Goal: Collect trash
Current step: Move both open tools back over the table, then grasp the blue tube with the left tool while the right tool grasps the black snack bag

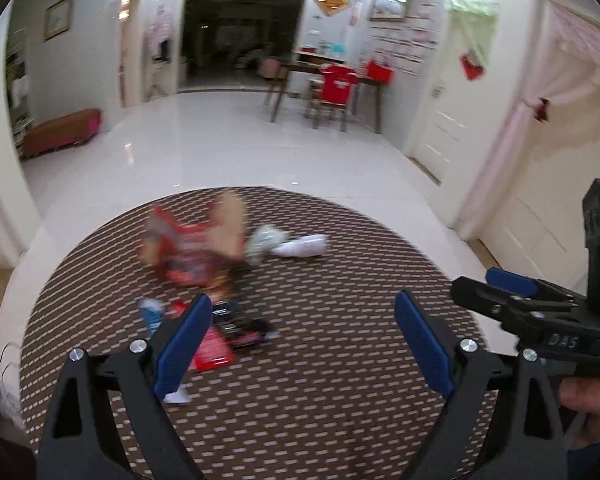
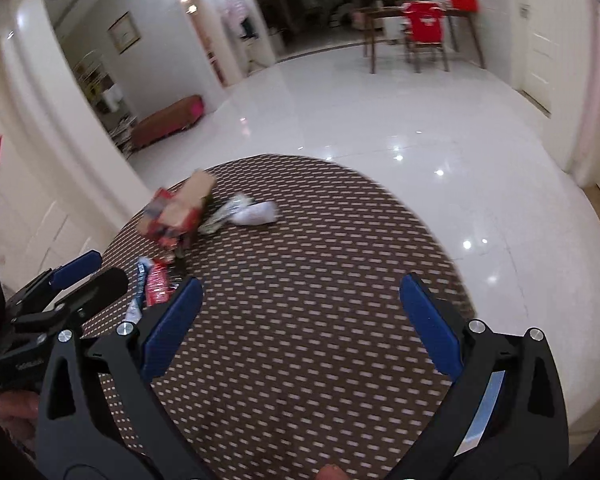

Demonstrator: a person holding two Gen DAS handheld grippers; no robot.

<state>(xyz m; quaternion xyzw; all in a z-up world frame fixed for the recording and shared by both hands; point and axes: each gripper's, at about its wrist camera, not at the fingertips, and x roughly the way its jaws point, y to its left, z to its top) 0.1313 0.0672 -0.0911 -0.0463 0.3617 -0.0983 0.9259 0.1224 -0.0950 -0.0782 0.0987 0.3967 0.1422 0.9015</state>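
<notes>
Your left gripper [image 1: 304, 344] hangs over the near side of the round table [image 1: 340, 420], its blue fingers [image 1: 182, 344] spread wide and holding nothing. Your right gripper [image 2: 300, 328] is beside it on the right, also spread and empty, above bare patterned cloth.

The trash sits left of centre on the table. At the far side lies a torn red and tan carton [image 1: 196, 240], with a crumpled pale wrapper [image 1: 262, 242] and a white wad [image 1: 302, 246] just to its right. Nearer to you, by the left gripper's left finger, lie a red packet [image 1: 214, 348], a dark wrapper [image 1: 242, 322] and a blue-and-white scrap [image 1: 152, 314], overlapping one another.

Both claws look held wide and high because you are approaching, not picking. The near pile seems the left gripper's natural first target; the flat packets may need a low, angled pinch. The pictures are blurred, so finer detail of the trash cannot be told.
</notes>
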